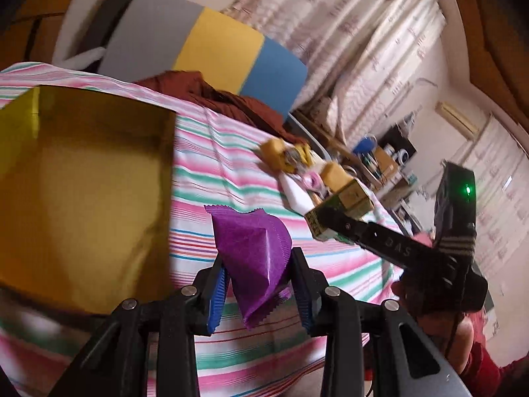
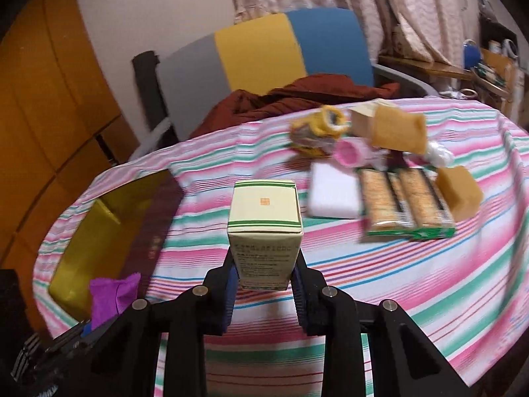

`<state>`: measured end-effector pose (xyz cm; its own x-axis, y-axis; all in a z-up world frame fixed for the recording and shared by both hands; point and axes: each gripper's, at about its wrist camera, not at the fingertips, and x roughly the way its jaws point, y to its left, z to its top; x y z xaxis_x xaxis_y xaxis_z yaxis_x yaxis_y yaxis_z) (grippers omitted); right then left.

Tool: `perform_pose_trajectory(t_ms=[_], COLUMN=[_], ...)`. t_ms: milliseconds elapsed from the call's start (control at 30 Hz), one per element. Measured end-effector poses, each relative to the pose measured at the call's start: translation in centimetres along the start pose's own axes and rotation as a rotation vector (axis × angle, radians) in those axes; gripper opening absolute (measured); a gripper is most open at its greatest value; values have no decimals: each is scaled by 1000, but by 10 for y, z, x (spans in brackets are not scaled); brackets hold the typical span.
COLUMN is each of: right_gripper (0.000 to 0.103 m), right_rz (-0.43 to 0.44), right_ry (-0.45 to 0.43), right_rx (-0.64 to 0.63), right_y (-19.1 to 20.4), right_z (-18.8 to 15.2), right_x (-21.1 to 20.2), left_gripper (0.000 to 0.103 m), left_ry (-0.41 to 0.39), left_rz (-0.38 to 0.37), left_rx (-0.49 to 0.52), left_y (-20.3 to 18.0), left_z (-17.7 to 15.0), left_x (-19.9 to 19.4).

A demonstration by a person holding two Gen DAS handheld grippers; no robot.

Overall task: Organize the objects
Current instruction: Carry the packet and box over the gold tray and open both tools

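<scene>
My left gripper [image 1: 258, 289] is shut on a purple crinkled packet [image 1: 254, 254], held just right of an open yellow box [image 1: 82, 182]. My right gripper [image 2: 264, 284] is shut on a small cream carton with green stripes [image 2: 264, 218], lifted above the striped tablecloth [image 2: 363, 281]. In the left wrist view that carton [image 1: 344, 208] and the right gripper's finger [image 1: 373, 235] show at the right. In the right wrist view the yellow box [image 2: 99, 231] lies at the left, with the purple packet [image 2: 112, 292] at its near end.
A loose pile lies further back on the table: biscuit packs [image 2: 403, 203], a white block [image 2: 334, 193], a pink tube [image 2: 350, 152], tan sponges [image 2: 396, 129] and a yellow roll [image 2: 317, 125]. Behind stand a grey, yellow and blue chair [image 2: 258, 53] with a dark red cloth [image 2: 297, 99].
</scene>
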<state>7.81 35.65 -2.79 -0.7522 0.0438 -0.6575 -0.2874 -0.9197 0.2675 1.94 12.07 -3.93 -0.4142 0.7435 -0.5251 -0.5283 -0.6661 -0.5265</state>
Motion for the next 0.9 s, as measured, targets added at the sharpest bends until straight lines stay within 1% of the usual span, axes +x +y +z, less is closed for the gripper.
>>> perform_pose_trajectory(t_ms=[133,200,367,433,500,667,733,800,900], right_gripper=[30,30,30,30,30,30,30,30,30], right_rz=[81,119,221,256,272,284,279,276,262], right_ry=[18,27,40,48,61,104,122,141,161], right_rx=[-32,-60,-136,-169,-211,-266,-279,-288,-301], right_y=[34,54,109,131,154,192,199,206,212], right_z=[-3,-4,-5,-9,-13,-24,-27,-31,-34], right_x=[1,3,8,10,16,35,46,55,66], left_gripper=[36,35,35,35,35,36,35,35,35], left_ry=[-39,-69,-142,-161,-161,-138,-147,-144,-153], left_rz=[62,114,230,278,333,415,416,440,438], left_rx=[-29,-46,-156,-178,-205,-296,-309,-301,-319], left_y=[25,41,87,98,112,144,151,155,160], left_z=[9,16,33,36,38,35,33,34,35], left_x=[-24,-36,-60,-67,-70,-68,-71,-72,-76])
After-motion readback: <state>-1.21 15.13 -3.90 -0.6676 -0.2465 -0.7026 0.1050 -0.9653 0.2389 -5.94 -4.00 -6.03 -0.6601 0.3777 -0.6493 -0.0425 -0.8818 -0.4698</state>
